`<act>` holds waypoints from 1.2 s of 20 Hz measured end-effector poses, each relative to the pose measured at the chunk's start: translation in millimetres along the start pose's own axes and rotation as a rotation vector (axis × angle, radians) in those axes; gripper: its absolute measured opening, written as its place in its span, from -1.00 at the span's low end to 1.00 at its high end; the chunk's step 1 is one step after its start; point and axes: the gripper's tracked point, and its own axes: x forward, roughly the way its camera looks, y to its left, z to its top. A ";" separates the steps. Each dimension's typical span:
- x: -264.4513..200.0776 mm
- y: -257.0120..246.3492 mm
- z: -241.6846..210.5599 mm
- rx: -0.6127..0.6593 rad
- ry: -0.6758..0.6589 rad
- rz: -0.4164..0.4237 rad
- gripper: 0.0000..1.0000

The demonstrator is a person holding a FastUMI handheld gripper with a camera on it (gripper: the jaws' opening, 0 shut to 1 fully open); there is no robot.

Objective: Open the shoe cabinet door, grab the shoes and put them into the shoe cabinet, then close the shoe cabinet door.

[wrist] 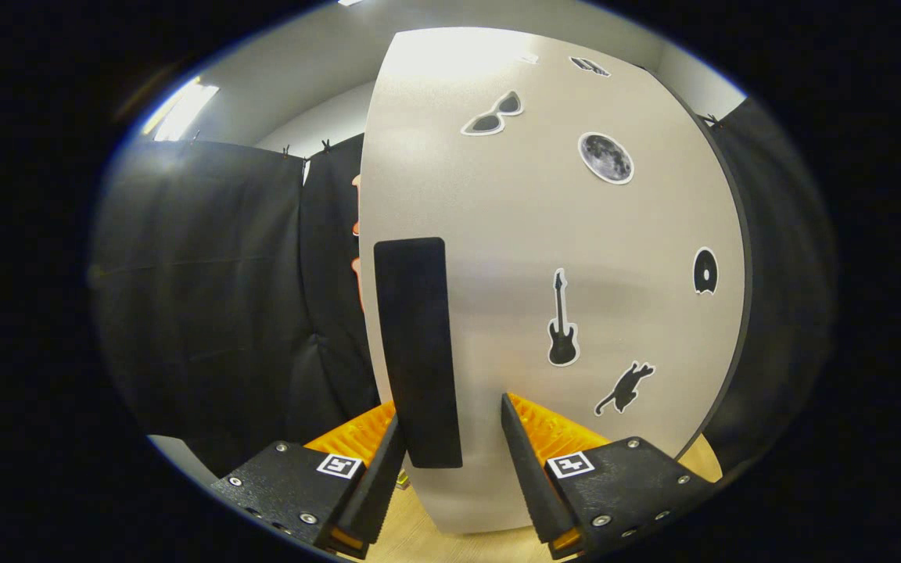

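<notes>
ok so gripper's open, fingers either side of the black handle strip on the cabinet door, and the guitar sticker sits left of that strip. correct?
One thing is off: in the gripper view the guitar sticker sits right of the black handle strip, not left. The rest holds: the gripper is open, with its fingers either side of the strip's lower end on the cabinet door.

Ceiling light [181, 109] bright upper left; glare on cabinet door [497, 195] top; sharp centre, fisheye bending edges.
</notes>
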 end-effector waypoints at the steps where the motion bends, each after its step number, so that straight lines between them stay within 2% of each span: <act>1: 2.7 1.1 -0.2 -0.010 -0.001 -0.011 0.45; 14: 5.6 -1.2 -4.7 -0.061 -0.011 -0.090 0.58; 24: 9.6 -3.5 -4.4 -0.054 -0.011 -0.105 0.60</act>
